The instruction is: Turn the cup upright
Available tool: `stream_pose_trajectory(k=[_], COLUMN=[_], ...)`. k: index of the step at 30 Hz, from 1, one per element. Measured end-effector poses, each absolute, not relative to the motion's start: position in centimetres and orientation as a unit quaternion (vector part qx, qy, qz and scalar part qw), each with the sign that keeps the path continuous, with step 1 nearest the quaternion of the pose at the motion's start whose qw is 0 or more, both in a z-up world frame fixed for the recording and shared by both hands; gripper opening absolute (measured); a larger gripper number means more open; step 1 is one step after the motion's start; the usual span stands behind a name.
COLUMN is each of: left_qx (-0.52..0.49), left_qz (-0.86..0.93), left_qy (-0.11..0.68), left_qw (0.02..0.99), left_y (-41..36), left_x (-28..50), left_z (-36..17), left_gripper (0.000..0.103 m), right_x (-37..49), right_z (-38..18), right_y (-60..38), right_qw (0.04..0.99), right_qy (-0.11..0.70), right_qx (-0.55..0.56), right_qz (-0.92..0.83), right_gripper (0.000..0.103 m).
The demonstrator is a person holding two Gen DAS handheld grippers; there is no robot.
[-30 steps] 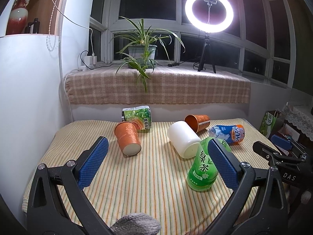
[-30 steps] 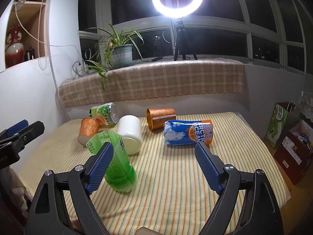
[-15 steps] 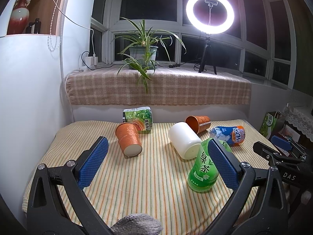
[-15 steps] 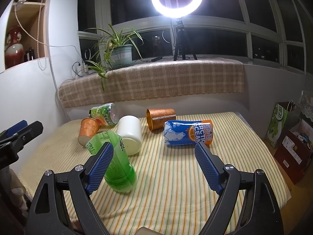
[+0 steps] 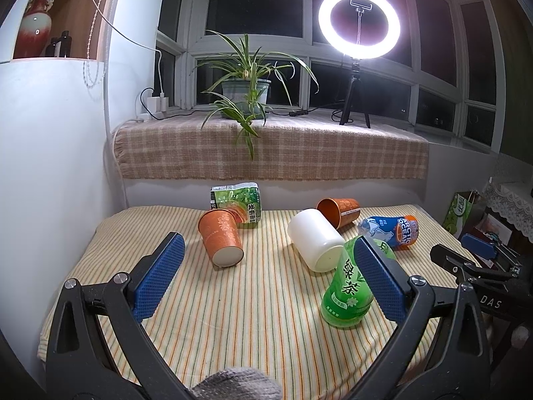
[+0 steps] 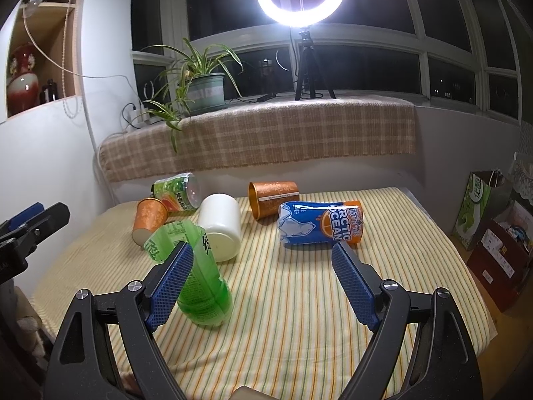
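1. Three cups are counted lying on their sides on the striped table (image 5: 266, 333): one orange paper cup (image 5: 221, 237), one white cup (image 5: 314, 244), one copper cup (image 5: 339, 212).
2. Three crushed drink containers lie among them: a green bottle (image 5: 348, 295), a blue can (image 6: 321, 222), and a green can (image 5: 237, 201).
3. The left gripper (image 5: 266, 275) and the right gripper (image 6: 263, 281) are both held spread apart, empty.

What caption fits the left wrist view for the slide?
Open left gripper faces toppled orange cup, white cup and green bottle on striped cloth.

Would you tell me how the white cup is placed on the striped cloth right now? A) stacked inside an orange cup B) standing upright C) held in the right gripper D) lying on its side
D: the white cup lies on its side on the striped cloth, no gripper touching it.
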State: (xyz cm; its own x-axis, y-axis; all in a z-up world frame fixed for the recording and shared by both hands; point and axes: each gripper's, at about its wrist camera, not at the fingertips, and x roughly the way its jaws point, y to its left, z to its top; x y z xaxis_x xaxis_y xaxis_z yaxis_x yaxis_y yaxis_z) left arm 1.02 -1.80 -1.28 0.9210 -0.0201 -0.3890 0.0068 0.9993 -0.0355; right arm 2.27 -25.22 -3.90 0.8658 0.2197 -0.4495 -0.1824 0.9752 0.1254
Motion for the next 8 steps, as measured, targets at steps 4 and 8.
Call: stream_pose_trajectory(k=[4, 8], left_qx=[-0.016, -0.016], left_qz=[-0.005, -0.001], left_qy=[0.197, 0.193], left_qw=[0.980, 0.981], left_y=[-1.54, -1.21], left_x=[1.10, 1.07], left_z=[-1.04, -0.78], left_gripper=[0.103, 0.103], right_x=[2.34, 2.32], right_z=[-3.94, -3.99], right_y=[-25.14, -25.05], right_qw=[0.965, 0.964], right_qy=[0.238, 0.240], right_qx=[0.039, 0.039], right_qz=[0.104, 0.105], right_gripper=[0.085, 0.085])
